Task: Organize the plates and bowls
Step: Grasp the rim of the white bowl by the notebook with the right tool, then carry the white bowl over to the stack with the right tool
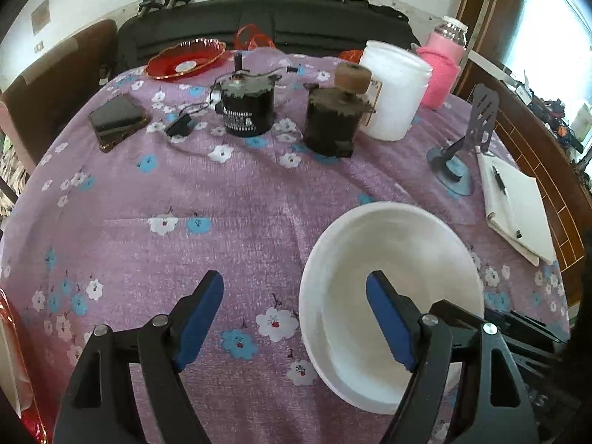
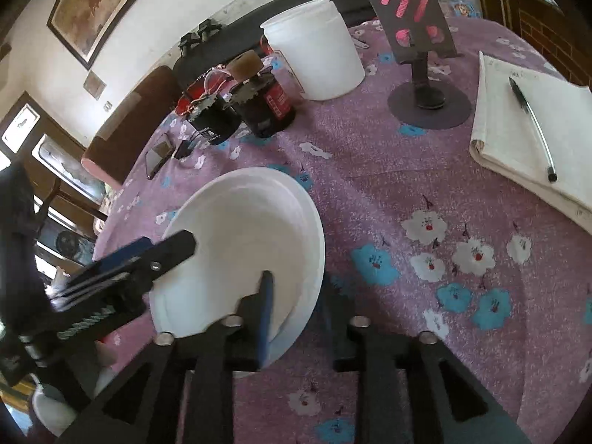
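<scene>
left wrist view, left gripper (image 1: 295,320) released astride white plates (image 1: 399,251), jars (image 1: 331,122) beyond

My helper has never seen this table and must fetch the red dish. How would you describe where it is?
Start at the round table under the purple flowered cloth and go to its far edge, by the black sofa. There, beyond the dark phone and the black cylindrical canister, lies the shallow red glass dish: the only red, scalloped, see-through piece.
</scene>
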### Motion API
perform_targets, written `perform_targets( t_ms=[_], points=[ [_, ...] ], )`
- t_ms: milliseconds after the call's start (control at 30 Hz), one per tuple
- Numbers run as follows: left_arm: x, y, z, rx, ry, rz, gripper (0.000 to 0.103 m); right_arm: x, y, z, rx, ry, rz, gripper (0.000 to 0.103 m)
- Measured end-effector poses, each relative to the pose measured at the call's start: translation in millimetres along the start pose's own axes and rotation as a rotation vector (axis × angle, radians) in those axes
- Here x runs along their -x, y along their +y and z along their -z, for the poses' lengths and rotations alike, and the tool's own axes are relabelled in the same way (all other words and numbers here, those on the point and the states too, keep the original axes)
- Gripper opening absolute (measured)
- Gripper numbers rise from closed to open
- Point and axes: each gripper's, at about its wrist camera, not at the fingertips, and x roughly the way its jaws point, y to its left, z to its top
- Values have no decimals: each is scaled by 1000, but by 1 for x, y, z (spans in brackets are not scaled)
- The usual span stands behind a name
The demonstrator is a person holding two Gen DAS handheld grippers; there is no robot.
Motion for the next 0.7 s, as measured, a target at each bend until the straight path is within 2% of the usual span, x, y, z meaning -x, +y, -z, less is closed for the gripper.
perform_targets(
  t_ms=[67, 133, 167, 200, 267, 300, 333, 400, 533, 700],
  points=[
    [-6, 0, -1, 4, 24, 9, 79, 5, -3, 2, 4, -10, 17, 32],
    [-12, 0, -2, 13, 41, 23, 73, 6, -6, 1, -4, -19, 29, 32],
    [-14, -1, -2, 13, 50, 27, 58, 9, -7, 1, -7, -23, 31, 32],
    [-17, -2, -2, 12, 63, 29, 39, 6, -7, -1, -8, -25, 36, 32],
    [-25, -5, -1, 11, 105, 48, 18, 8, -8, 2, -10, -30, 40, 32],
    [-25, -6, 0, 13, 109, 64, 17, 8, -7, 2, -8, -31, 38, 32],
    [-22, -9, 1, 6, 97, 49, 16, 7, -6, 3, -3, -29, 41, 32],
    [-15, -12, 2, -11, 84, 34, 13, 7, -1, 4, 13, -39, 57, 20],
    [3, -14, 7, -37, 45, -2, 13, 12, 7, 5, 39, -67, 60, 19],
    [32, 2, 16, -2, 18, -19, 14, 21, 29, 11, 102, -101, 18, 19]
  ],
)
